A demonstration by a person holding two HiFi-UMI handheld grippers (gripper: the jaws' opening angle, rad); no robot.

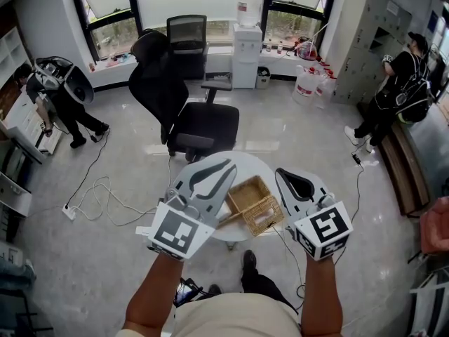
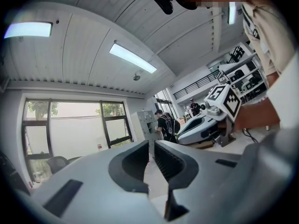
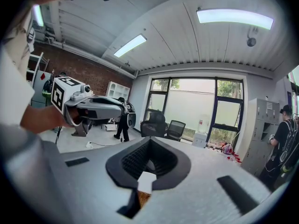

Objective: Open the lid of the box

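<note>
The left gripper [image 1: 229, 167] hung empty, jaws a slit apart; the right gripper [image 1: 281, 175] was clenched on nothing, flanking the tan woven wicker box [image 1: 256, 203] on a round white table [image 1: 242, 160].

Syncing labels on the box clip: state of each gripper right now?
Left gripper: barely open, narrow gap, nothing between the jaws.
Right gripper: closed, holding nothing.

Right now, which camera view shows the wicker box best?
The head view: the wicker box shows whole from above on the round white table. The left gripper view catches only a tan edge of it. The right gripper view shows just a woven sliver low in the frame.
</note>
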